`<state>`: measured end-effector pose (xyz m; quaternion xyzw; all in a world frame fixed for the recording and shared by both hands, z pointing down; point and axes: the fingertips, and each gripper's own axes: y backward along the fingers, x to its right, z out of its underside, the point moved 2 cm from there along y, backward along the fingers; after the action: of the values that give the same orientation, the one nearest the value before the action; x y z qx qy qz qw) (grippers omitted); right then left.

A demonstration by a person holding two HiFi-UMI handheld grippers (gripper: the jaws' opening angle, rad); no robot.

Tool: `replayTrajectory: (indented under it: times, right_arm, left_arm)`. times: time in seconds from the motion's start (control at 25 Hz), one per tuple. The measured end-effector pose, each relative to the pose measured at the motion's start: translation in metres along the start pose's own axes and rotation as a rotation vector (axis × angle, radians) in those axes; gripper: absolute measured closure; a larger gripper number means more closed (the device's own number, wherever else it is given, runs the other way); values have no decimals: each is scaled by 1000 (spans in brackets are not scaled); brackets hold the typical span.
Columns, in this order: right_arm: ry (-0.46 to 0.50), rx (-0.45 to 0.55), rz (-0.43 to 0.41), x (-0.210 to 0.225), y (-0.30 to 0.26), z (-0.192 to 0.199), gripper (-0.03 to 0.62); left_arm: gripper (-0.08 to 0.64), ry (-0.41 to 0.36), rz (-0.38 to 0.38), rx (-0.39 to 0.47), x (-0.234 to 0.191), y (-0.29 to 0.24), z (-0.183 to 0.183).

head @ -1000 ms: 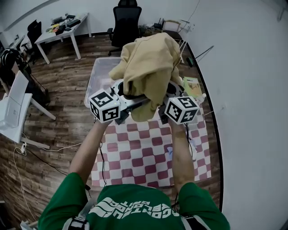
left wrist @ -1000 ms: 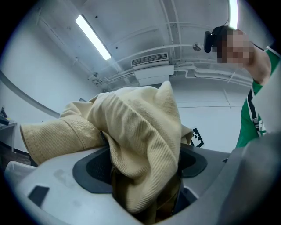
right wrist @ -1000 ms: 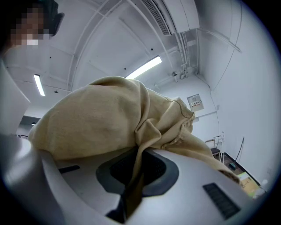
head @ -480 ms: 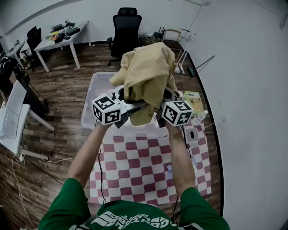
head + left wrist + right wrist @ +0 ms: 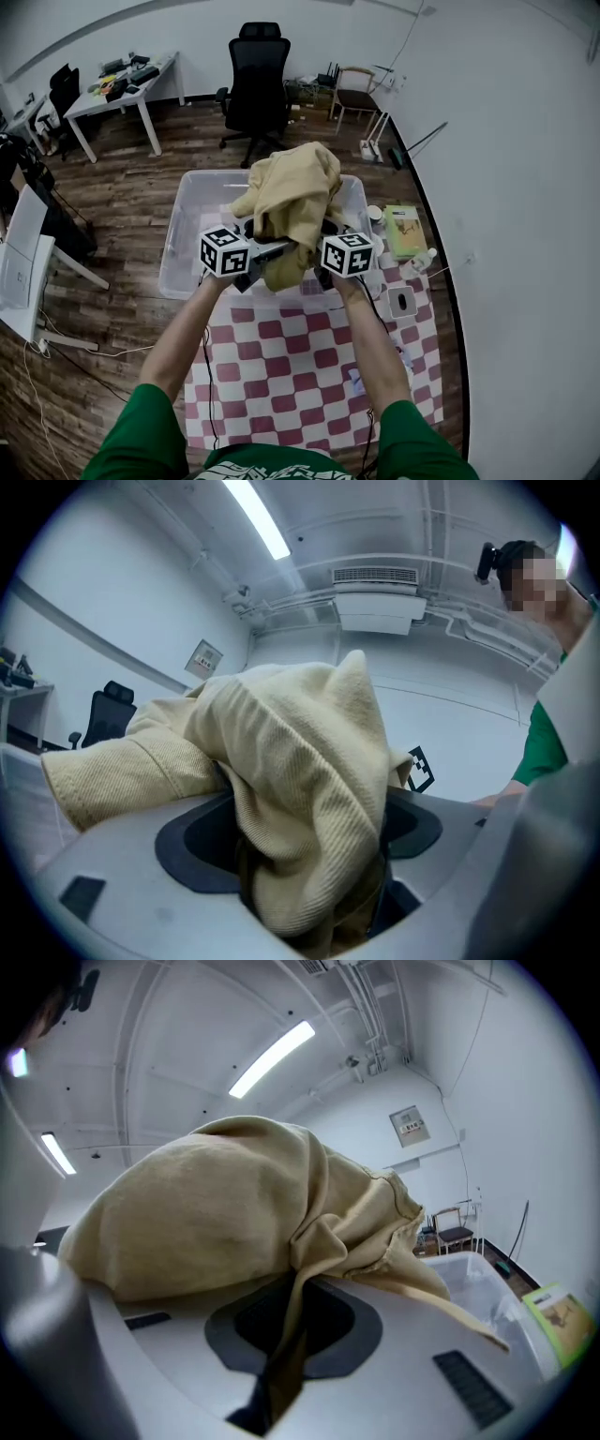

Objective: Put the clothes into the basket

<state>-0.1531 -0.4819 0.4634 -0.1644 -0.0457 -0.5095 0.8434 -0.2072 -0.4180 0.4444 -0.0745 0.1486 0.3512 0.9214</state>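
Bunching over both claws, a tan garment of ribbed woven cloth (image 5: 286, 202) is held in front of a person in a green shirt (image 5: 281, 441). In the head view it covers the near middle of a clear, rectangular plastic basket (image 5: 187, 246) that stands on the wooden floor (image 5: 122, 272). Whether any cloth touches the inside of the basket cannot be told.

The left claw (image 5: 251, 258) has its jaws set wide, with a thick wad of the garment filling the gap between them. In the left gripper view the fabric rises from that gap and drapes over the grey jaw bodies. The right claw (image 5: 328, 255) has its jaws together, pinching a thin fold of the same garment. In the right gripper view that fold runs down into the narrow slit while the rest mounds above and trails to the right. The basket shows there at the lower right, beyond the trailing edge.

Both claws sit side by side, and their black-and-white marker cubes (image 5: 225, 250) face the head camera. A red-and-white checked cloth (image 5: 281, 366) lies just on the near side of the basket, under the person's forearms. A green book (image 5: 405, 230) lies to the right of the basket. A black office chair (image 5: 255, 80) stands beyond it, and a white worktop (image 5: 122, 89) is at the far left.
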Motion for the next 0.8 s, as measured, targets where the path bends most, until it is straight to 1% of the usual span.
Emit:
replayTrajectory:
  times: [0.24, 0.52, 0.6, 0.72, 0.8]
  right_arm:
    - [-63, -140, -12, 35, -31, 55, 569]
    - [-90, -347, -54, 57, -51, 120, 569]
    - [-79, -415, -66, 61, -55, 138, 569]
    - [-27, -542, -93, 64, -57, 168, 569]
    - [2, -605, -116, 66, -59, 184, 569]
  left_arm:
    - [144, 99, -12, -101, -40, -20, 48]
    - [144, 198, -2, -241, -69, -32, 104]
    - [144, 215, 5, -288, -76, -36, 121]
    - [144, 214, 21, -387, -84, -40, 150]
    - [144, 224, 35, -429, -88, -42, 164]
